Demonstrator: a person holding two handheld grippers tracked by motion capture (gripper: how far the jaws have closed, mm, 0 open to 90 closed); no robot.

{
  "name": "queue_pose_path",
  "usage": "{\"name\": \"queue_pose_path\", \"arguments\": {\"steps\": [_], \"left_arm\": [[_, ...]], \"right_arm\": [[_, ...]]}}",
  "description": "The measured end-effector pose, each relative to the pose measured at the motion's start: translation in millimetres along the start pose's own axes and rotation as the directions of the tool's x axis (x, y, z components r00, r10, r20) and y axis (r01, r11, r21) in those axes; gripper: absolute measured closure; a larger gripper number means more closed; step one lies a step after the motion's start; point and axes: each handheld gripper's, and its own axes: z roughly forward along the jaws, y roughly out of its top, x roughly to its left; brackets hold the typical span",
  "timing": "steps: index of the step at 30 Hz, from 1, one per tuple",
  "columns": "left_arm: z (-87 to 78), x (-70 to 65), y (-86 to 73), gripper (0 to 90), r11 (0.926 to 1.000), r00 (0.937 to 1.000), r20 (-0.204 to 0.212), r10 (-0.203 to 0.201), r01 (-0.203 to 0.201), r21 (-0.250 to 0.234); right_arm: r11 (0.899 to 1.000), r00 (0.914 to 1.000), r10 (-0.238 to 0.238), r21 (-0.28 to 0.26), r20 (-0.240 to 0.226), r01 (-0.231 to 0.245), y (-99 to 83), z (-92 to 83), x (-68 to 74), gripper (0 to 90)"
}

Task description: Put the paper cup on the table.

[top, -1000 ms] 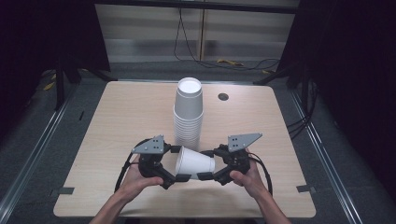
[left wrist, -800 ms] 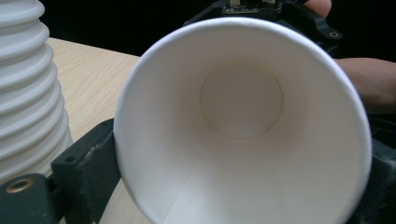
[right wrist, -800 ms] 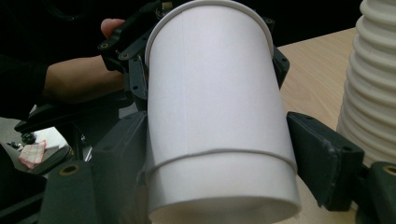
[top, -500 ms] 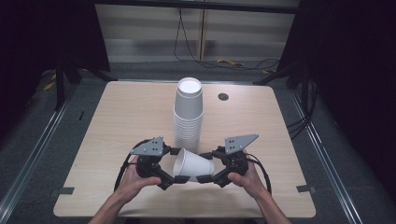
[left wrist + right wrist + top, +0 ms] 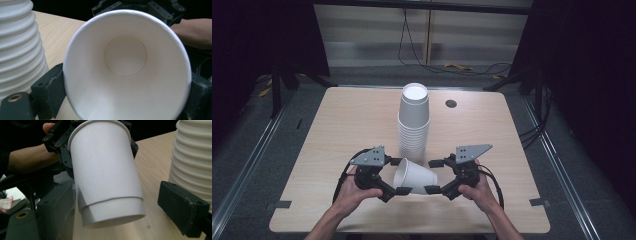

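Observation:
A single white paper cup is held on its side just above the table's front middle, mouth to the left. My left gripper is shut on its rim; in the left gripper view the cup's mouth faces the camera with the left gripper clamping it from both sides. My right gripper is open around the cup's base. In the right gripper view, one jaw of the right gripper lies against the cup and the other stands apart from it.
A tall stack of white cups stands upside down in the table's middle, just behind the grippers, and appears as a ribbed stack beside the jaws. The wooden table has a round dark grommet at the back.
Both grippers and the cup have drifted slightly left and toward the table's front edge. The left grip on the cup is unchanged.

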Motion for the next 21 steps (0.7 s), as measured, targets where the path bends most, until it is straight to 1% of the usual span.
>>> {"name": "queue_pose_path", "arguments": {"steps": [2,5,6,7,8,9,12,15,16,21], "left_arm": [[-1.1,0.9,-0.5,9.9,0.9999,1.0,-0.009,0.002,-0.002,0.012],[-3.0,1.3,-1.8,9.9,0.9996,0.9996,-0.018,-0.02,0.021,0.021],[-4.1,2.0,-2.3,9.9,0.9995,0.9996,-0.025,-0.016,0.017,0.028],[-4.6,2.1,-3.1,9.9,0.9992,0.9993,-0.03,-0.023,0.024,0.033],[-5.2,2.3,-3.4,9.9,0.999,0.9991,-0.035,-0.022,0.024,0.038],[-6.8,2.7,-3.5,9.9,0.9985,0.999,-0.041,-0.019,0.021,0.051],[-9.8,3.4,-4.4,9.9,0.9982,0.9982,-0.05,-0.034,0.036,0.048],[-14.2,3.9,-4.1,9.9,0.9965,0.9975,-0.063,-0.033,0.037,0.075],[-15.1,4.1,-4.1,9.9,0.9962,0.9974,-0.067,-0.029,0.034,0.08],[-20.0,3.9,-3.7,9.9,0.9945,0.9964,-0.078,-0.033,0.041,0.097]], "right_arm": [[1.0,0.9999,0.007,-0.007,0.008,-0.007,-0.2,-1.5,-0.2,13.6],[1.0,0.9994,0.006,-0.008,0.034,-0.006,-0.4,-2.8,0.2,13.6],[1.0,0.9993,0.006,-0.009,0.036,-0.006,-0.5,-3.1,0.0,13.6],[1.0,0.999,0.004,-0.01,0.045,-0.004,-0.5,-3.4,-0.1,13.6],[1.0,0.9978,0.004,-0.013,0.065,-0.004,-0.3,-3.8,-0.1,13.6],[1.0,0.9972,0.007,-0.013,0.075,-0.006,-0.2,-4.0,-0.2,13.6],[1.0,0.9944,0.005,-0.02,0.105,-0.003,-0.4,-5.5,-0.2,13.6],[1.0,0.9924,0.008,-0.029,0.123,-0.004,-1.0,-8.2,0.4,13.6],[1.0,0.9911,0.007,-0.031,0.133,-0.003,-1.3,-9.6,0.8,13.5],[0.998,0.9821,0.018,-0.056,0.188,-0.008,-3.6,-16.3,0.1,13.5]]}}
